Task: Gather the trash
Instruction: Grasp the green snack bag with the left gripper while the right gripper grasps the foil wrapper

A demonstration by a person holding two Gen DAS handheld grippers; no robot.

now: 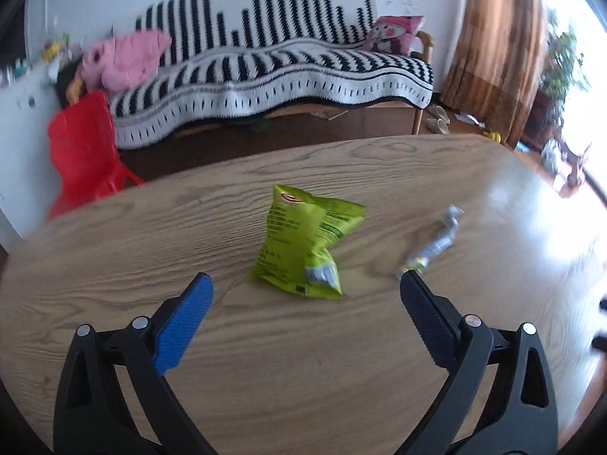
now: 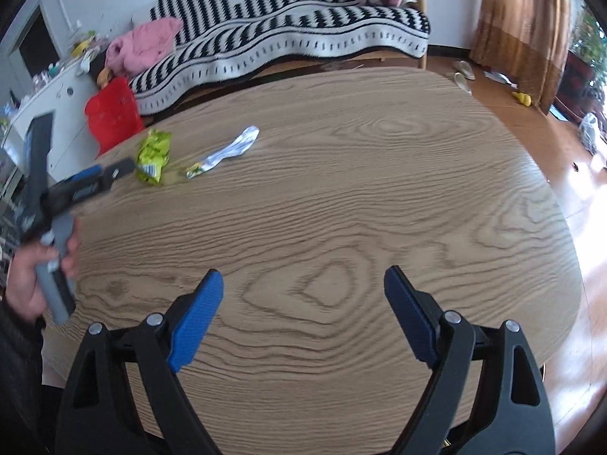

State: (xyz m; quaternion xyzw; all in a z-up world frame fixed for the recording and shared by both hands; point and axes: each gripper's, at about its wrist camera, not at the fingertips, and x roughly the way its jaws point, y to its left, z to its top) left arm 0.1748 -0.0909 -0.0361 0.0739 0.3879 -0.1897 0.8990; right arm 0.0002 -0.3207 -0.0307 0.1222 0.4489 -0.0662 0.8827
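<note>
On table [image 1: 114, 250]: green bag [image 1: 303, 242] long axis pointing away; both grippers' jaws released.

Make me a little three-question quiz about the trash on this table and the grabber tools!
1. True or false: the left tool is already squeezing the green snack bag.
2. Which lies to the right of the green snack bag in the left wrist view? A) a silver wrapper B) a red bag C) a spoon
3. Fill in: the right tool hangs over bare wood on the table, open and holding ____.

Key
1. False: its jaws are spread wide, with the bag just ahead of them.
2. A, the silver wrapper.
3. Nothing.
</note>
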